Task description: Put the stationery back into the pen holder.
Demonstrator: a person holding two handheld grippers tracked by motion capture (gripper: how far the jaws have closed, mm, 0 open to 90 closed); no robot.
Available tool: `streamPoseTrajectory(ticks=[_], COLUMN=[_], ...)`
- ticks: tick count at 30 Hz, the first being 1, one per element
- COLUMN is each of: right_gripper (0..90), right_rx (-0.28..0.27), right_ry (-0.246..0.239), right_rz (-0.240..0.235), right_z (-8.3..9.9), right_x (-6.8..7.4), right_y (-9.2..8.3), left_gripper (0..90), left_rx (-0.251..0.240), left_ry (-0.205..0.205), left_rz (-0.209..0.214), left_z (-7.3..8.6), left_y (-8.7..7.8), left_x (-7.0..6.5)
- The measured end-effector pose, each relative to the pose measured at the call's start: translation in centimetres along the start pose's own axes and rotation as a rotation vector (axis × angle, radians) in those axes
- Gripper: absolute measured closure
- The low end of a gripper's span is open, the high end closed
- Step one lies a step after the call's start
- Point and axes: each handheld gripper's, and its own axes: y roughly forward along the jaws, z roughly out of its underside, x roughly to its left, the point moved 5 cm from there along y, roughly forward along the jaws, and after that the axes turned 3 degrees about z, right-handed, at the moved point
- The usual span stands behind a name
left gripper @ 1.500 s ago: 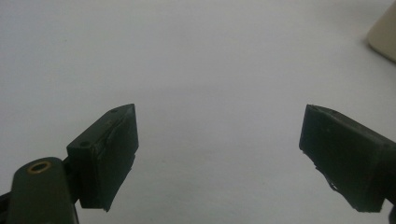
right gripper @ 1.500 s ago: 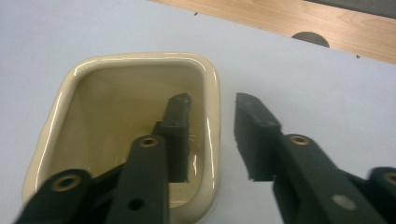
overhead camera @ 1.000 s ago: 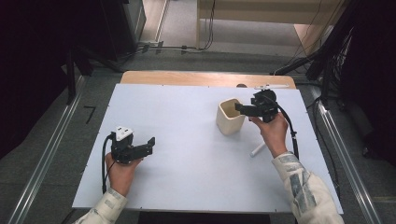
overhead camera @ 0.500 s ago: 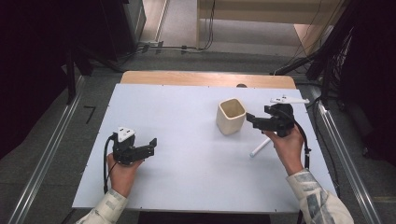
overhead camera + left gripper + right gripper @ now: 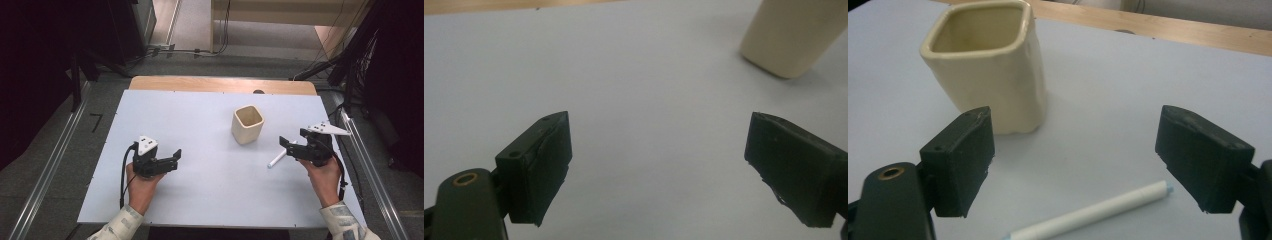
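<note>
Standing upright and empty on the counter (image 5: pixel 200 125), cream cup (image 5: pixel 247 124), white pen (image 5: pixel 276 159) lying just beside, right gripper (image 5: pixel 289 146) jaws having just been opening, nothing between them, left gripper (image 5: pixel 172 159) jaws spread.

We look down on a pale work table (image 5: pixel 210 190), wooden edge (image 5: pixel 220 84) beyond, grey floor (image 5: pixel 50 165), metal rails (image 5: pixel 45 175), cables (image 5: pixel 180 50), perhaps dark equipment (image 5: pixel 50 45) at left.
</note>
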Motion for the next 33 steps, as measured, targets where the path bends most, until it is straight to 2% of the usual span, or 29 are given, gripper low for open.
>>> streamPoseTrajectory(ticks=[6, 14, 19, 26, 33], right_gripper=[13.8, 13.5, 13.4, 13.4, 13.4], right_rx=[0.002, -0.010, -0.028, -0.031, -0.029], right_ry=[0.013, 0.029, 0.017, 0.035, 0.055], right_rz=[0.021, 0.049, 0.079, 0.083, 0.085], right_z=[0.8, 1.5, 2.1, 2.6, 3.2], right_x=[-1.0, -2.1, -2.6, -3.4, -4.1], right_y=[-0.4, -1.4, -2.3, -2.8, -3.2], left_gripper=[12.3, 12.3, 12.3, 12.4, 12.4], left_rx=[0.000, 0.008, 0.007, 0.019, 0.024], left_ry=[0.074, 0.088, 0.104, 0.134, 0.151], left_rz=[0.055, 0.117, 0.160, 0.217, 0.244], left_z=[-0.7, -1.5, -1.9, -2.1, -2.0], left_y=[0.9, 2.8, 4.1, 6.3, 8.1], left_x=[-3.2, -6.1, -8.6, -12.5, -15.0])
